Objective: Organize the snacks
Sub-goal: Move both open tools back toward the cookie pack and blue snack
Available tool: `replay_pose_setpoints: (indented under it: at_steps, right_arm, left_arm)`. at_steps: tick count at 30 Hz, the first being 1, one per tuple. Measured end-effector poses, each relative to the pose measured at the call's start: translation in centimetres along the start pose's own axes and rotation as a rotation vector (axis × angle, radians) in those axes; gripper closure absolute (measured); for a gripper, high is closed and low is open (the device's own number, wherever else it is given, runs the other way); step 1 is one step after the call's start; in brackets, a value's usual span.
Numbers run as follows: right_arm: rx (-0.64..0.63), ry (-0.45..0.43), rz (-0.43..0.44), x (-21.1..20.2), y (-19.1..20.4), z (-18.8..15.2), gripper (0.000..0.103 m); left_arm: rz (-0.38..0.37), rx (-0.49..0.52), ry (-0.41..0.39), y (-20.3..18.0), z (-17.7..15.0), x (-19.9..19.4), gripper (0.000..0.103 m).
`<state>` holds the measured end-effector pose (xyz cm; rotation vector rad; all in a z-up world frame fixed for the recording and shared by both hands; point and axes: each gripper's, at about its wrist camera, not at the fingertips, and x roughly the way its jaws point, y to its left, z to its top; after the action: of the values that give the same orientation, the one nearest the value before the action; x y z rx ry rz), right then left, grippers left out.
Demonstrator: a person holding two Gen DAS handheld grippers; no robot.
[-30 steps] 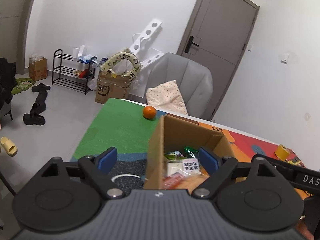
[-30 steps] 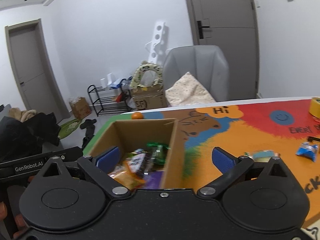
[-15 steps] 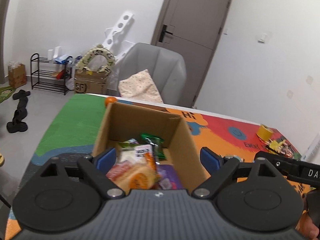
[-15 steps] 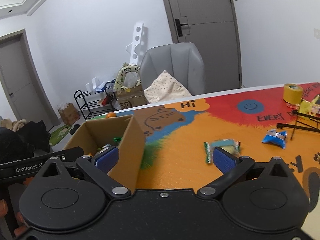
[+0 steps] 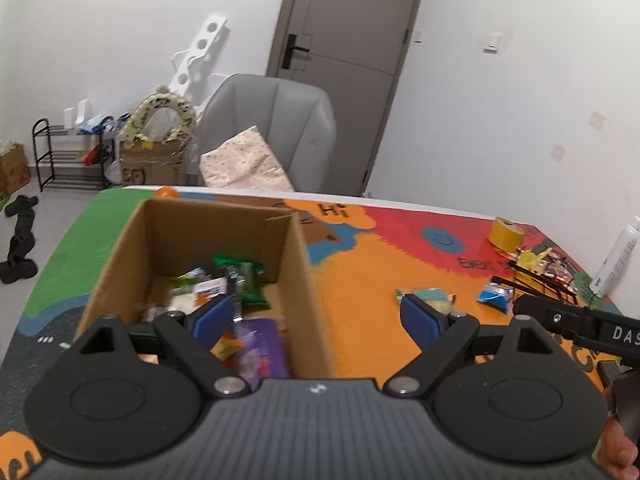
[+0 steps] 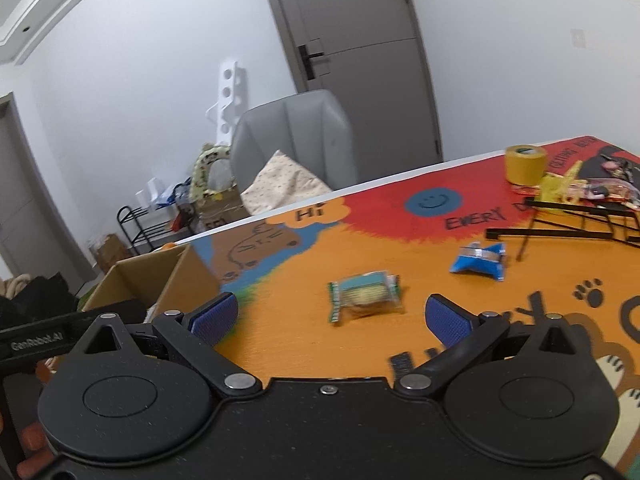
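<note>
Both views swung right, cardboard box holding snack packets

— Swung rightward across the colourful printed worktop since a second back; open brown cardboard box now slid to the left edge of the right wrist view, only a corner showing.

— Agreed. In the left wrist view, shifted from box wall dead centre to looking down into it, purple and green packets uncovered. Newly in sight: teal-and-green wrapped snack, blue crumpled packet, yellow tape roll.
</note>
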<state>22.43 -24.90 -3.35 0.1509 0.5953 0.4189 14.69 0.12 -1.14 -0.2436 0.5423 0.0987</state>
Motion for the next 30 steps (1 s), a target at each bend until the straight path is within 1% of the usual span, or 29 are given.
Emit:
replay_pose_setpoints:
  at_steps: [8,13,22,25,30]
  right_arm:
    - [0.051,-0.013,-0.053,-0.3,-4.0,-0.1,0.0]
    - [0.097,-0.023,-0.078,0.0,-6.3,-0.2,0.0]
    - [0.135,-0.029,-0.14,2.2,-9.1,-0.2,0.0]
    - [0.137,-0.034,-0.153,2.9,-9.8,0.1,0.0]
    - [0.149,-0.025,-0.168,4.6,-11.0,0.5,0.0]
  left_arm:
    - [-0.058,0.046,-0.024,-4.0,0.5,1.3,0.013]
    - [-0.06,0.043,-0.022,-5.8,0.4,3.0,0.013]
    - [-0.07,0.087,0.016,-8.9,0.2,6.6,0.013]
    - [-0.069,0.087,0.04,-9.7,0.4,8.2,0.013]
    - [-0.075,0.108,0.055,-11.3,0.4,10.6,0.013]
